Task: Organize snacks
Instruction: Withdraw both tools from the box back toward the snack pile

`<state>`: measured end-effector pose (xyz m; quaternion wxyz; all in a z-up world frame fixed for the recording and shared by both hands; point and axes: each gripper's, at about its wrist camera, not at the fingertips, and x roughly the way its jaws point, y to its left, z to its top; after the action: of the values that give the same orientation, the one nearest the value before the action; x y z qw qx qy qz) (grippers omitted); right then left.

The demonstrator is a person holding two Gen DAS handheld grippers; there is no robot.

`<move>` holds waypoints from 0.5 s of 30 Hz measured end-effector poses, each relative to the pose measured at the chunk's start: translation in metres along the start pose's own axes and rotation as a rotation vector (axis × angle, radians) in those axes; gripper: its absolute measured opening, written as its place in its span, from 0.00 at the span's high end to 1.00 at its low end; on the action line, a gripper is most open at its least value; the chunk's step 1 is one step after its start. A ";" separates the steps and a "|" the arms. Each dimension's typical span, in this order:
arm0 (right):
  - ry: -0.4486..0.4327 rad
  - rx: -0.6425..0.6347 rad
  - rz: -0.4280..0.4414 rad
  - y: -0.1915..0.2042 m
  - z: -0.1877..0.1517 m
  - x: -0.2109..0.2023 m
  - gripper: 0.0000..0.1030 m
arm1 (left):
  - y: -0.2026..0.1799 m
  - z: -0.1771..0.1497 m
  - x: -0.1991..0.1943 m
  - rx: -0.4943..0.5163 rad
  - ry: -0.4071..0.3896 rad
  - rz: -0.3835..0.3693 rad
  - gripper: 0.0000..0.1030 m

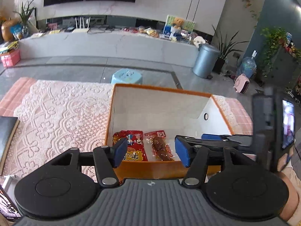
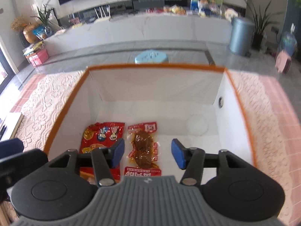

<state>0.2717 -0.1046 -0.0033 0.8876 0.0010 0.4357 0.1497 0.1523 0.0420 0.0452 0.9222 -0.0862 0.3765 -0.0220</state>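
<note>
Now both my grippers, left point(image 1: 150, 151) and right point(image 2: 148, 154), hover jaws apart, empty; red snack packet point(image 2: 102, 137) and clear-window packet point(image 2: 144, 146) lie side by side in orange box point(image 2: 156, 68), neatly filling from one end.

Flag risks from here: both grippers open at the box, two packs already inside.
1. The right gripper hangs open inside the orange-rimmed box, right over the clear-window pack; closing now could regrab it.
2. Its left finger overlaps the red pack, so lifting out carelessly may drag that.
3. The left gripper sits at the near wall with the right gripper's fingers close by; the two could collide.
</note>
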 end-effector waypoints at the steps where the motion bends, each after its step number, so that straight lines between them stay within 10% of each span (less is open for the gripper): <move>1: -0.018 0.001 0.002 -0.001 -0.001 -0.007 0.42 | -0.002 -0.001 -0.004 -0.002 -0.005 -0.001 0.32; 15: -0.236 -0.001 0.023 -0.024 -0.074 -0.122 0.19 | -0.007 -0.043 -0.054 -0.036 -0.040 -0.085 0.24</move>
<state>0.1507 -0.1692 0.0419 0.9310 0.0231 0.3278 0.1590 0.0845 0.0347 0.0535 0.9260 -0.1189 0.3544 -0.0528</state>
